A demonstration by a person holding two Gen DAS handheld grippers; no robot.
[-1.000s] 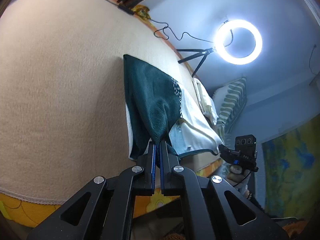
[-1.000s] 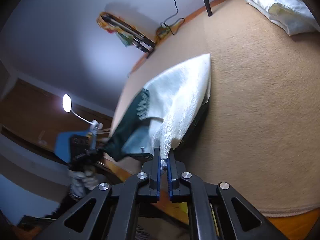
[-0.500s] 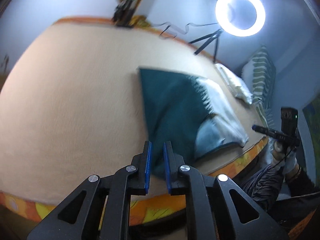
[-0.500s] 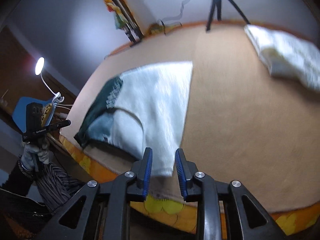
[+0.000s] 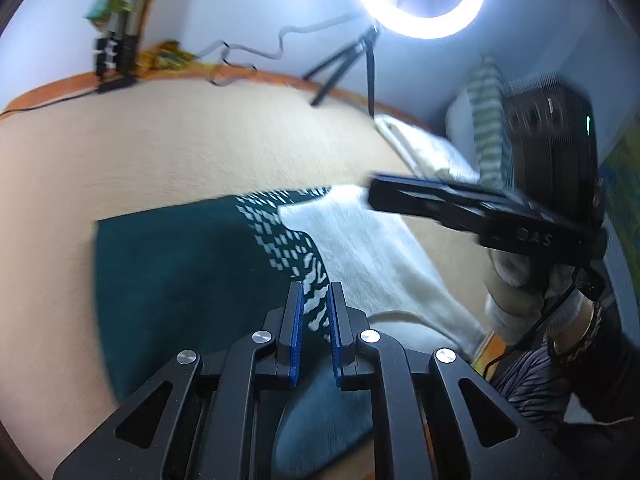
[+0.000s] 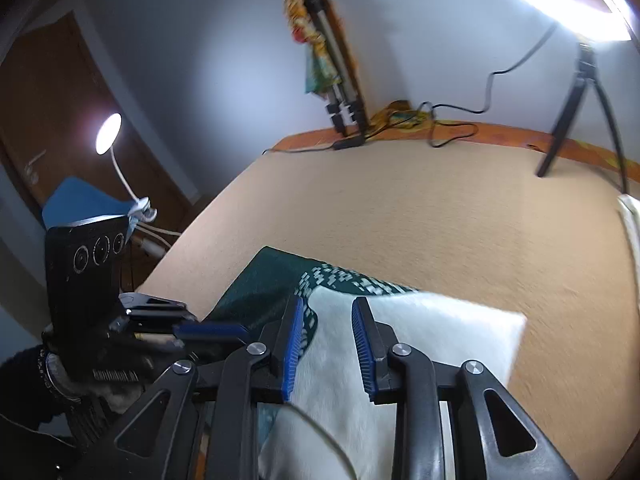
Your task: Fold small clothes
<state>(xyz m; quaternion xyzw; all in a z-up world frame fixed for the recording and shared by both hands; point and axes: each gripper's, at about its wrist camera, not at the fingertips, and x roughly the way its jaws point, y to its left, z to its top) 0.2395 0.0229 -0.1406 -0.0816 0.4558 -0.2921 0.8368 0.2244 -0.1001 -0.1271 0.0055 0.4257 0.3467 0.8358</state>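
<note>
Striped pillow (image 5: 490, 120) – left view only, blurry; desk lamp (image 6: 108, 134) – right only.

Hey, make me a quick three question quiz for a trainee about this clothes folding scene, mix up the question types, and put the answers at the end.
1. True or false: the left gripper is clamped on the garment.
2. Multiple choice: the part of the garment below the right gripper is A) white, B) red, C) striped yellow.
3. Fill in: the garment lies on a ____ coloured blanket.

Key: 1. False, both grippers are open with cloth visible through the gaps. 2. A. 3. Beige.
</note>
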